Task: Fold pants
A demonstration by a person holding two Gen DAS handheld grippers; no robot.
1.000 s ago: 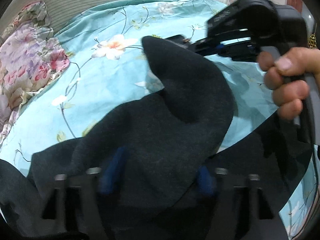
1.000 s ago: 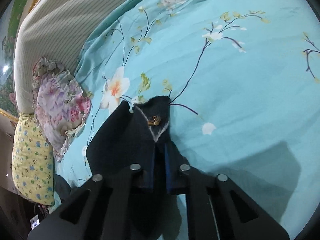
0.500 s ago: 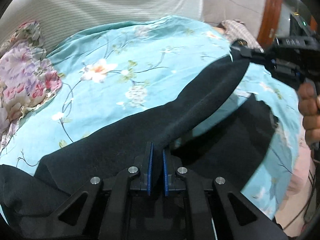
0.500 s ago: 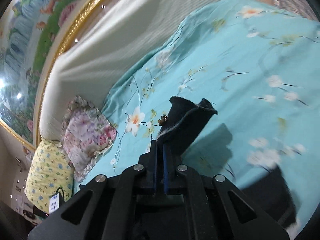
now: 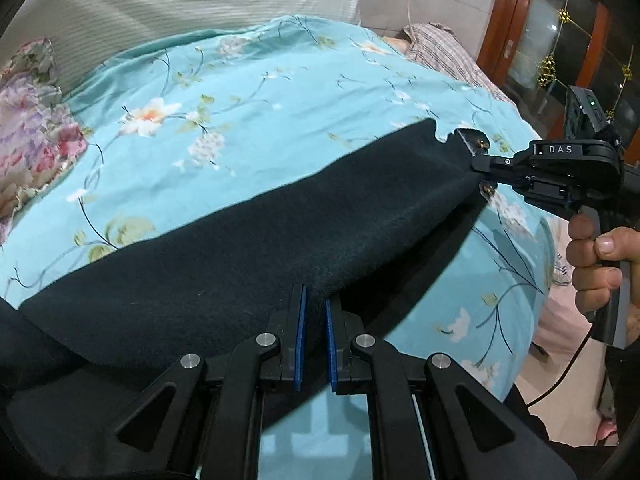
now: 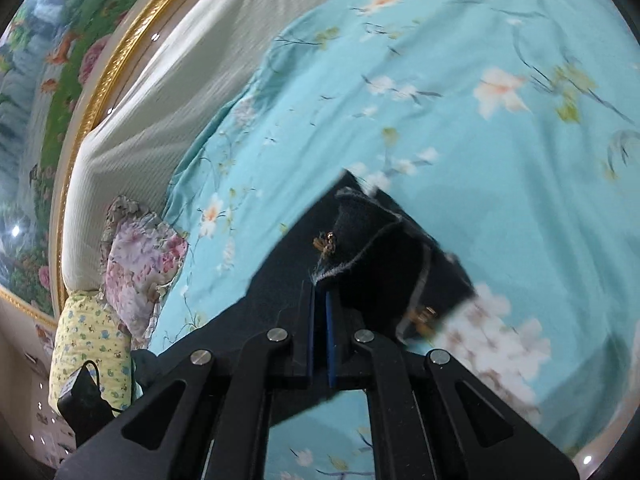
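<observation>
Nearest you, your left gripper has its blue pads nipped onto a fold of the dark pants, the jaws all but closed with cloth between them. From there the pants run taut toward 2 o'clock, held above the floral teal bedspread and ending at your right gripper, whose black fingers clamp the far edge by a small gold clasp. The letters "DAS" read in white on that gripper's body. Your right hand wraps its handle at 3 o'clock, fingers curled and a thumbnail showing, with a cable trailing down from the grip. In the right wrist view, your right gripper is likewise pinched nearly shut on a frayed hem of the pants, the fabric bunched just ahead of the tips and slanting away to 8 o'clock. Farther off, a flowered pillow and a yellow one lie at 9 o'clock against a pale striped headboard. No container is in sight.
</observation>
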